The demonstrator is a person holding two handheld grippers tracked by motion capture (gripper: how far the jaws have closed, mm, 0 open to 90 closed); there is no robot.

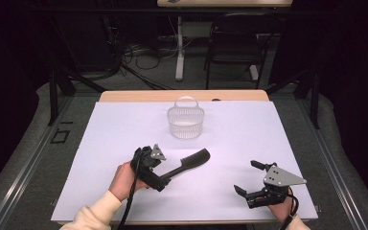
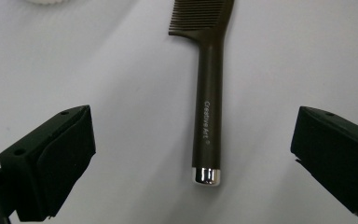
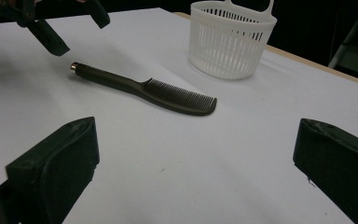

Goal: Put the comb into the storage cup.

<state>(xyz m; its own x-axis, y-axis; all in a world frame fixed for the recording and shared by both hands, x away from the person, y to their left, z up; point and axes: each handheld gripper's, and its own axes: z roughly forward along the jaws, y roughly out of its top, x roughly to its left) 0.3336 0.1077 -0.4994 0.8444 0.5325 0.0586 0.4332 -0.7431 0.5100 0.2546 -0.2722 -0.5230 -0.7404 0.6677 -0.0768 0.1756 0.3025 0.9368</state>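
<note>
A dark comb [image 1: 191, 162] with a metal-capped handle lies flat on the white sheet [image 1: 120, 129], teeth end pointing right and away. My left gripper [image 1: 160, 170] stands open just behind the handle's end, its jaws wide on either side and touching nothing. In the left gripper view the comb [image 2: 209, 107] lies between and ahead of the open left gripper [image 2: 191, 135]. My right gripper [image 1: 246, 176] rests open near the front right of the sheet, empty. The right gripper view looks past the open right gripper [image 3: 193, 154] to the comb [image 3: 144, 88] and the left gripper [image 3: 74, 25] above the handle.
A white slotted basket [image 1: 186, 122] with a handle stands upright at the back centre of the sheet, seen too as the basket [image 3: 230, 39] beyond the comb. Behind the table's wooden edge [image 1: 182, 96] are a dark chair [image 1: 239, 38] and floor cables.
</note>
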